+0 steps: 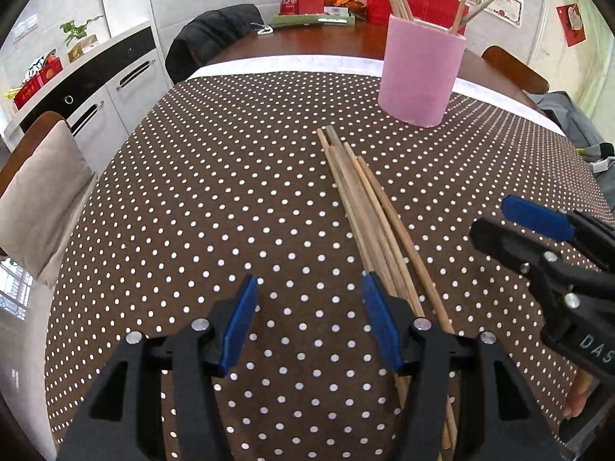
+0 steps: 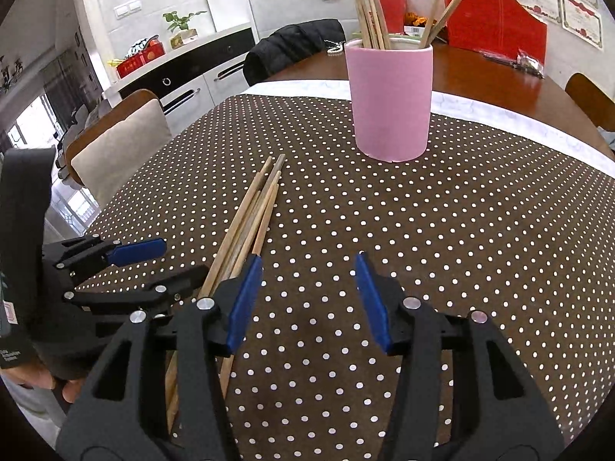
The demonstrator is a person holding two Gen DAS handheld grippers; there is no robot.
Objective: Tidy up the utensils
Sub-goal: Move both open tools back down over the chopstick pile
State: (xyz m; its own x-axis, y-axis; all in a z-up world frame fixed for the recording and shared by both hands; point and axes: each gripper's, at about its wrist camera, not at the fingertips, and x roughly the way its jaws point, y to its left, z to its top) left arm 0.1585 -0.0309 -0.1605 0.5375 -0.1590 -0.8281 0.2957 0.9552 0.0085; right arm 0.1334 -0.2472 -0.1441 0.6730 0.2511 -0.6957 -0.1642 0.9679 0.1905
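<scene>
— Two grippers, is that right? What are they doing?

— Yes. The left gripper (image 1: 309,322) hangs low over the bench (image 1: 230,207), its blue-padded fingers spread apart with only dotted cloth between them. The right gripper (image 2: 307,299) is likewise parted, nothing between its pads. Neither has hold of anything.

— Where are the utensils?

— A loose bundle of wooden chopsticks (image 1: 369,223) lies flat on the brown, white-dotted tablecloth (image 1: 192,269), roughly in the middle of the bench. The sticks lie close together, nearly parallel, their far ends pointing toward a pink cup (image 1: 421,73). In the left wrist view the bundle passes just under the right-hand finger (image 1: 380,322); in the right wrist view it runs under the left-hand finger (image 2: 244,303). So the bundle lies between the two grippers.

— And the cup?

— Upright, farther back on the bench, near the cloth's white border and apart from the loose bundle. Several chopsticks (image 2: 371,4) already stand in it, leaning outward.

— Anything of the person?

— Fingers of a hand (image 2: 34,378) grip the left gripper's handle at the frame's lower edge.
</scene>
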